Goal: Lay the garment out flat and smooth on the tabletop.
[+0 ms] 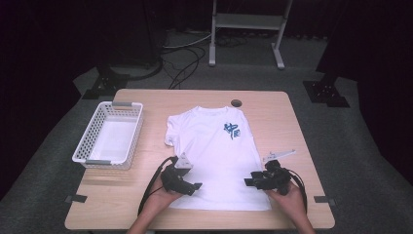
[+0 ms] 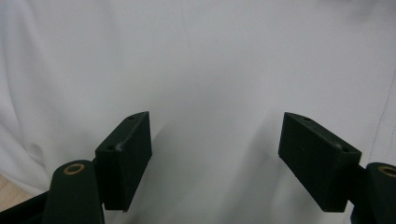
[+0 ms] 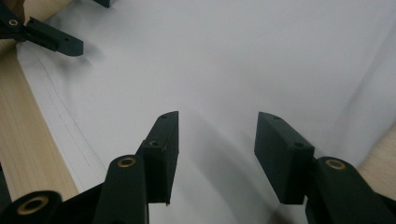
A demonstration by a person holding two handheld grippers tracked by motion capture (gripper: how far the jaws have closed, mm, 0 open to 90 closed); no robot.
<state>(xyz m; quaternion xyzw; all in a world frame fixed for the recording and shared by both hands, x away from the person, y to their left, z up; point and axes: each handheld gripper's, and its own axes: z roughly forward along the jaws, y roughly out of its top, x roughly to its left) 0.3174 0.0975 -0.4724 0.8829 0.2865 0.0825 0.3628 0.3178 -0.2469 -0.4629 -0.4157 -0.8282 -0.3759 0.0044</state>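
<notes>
Two grippers over the lower part of the white T-shirt (image 1: pixel 214 156), which lies flat mid-table. High view adds the white basket (image 1: pixel 108 135) to its left. Left gripper (image 2: pixel 215 158): jaws wide, holding nothing. Right gripper (image 3: pixel 217 156): jaws spread, empty, near the hem.

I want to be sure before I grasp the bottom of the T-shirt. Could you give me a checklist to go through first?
1. T-shirt lies flat and spread on the table: ok.
2. Left tongs open over the white cloth: ok.
3. Right tongs open over the cloth: ok.
4. Both tongs near the hem, one at each side: ok.
5. Cloth between either pair of jaws: not ok, none yet.
6. Basket empty: ok.
</notes>
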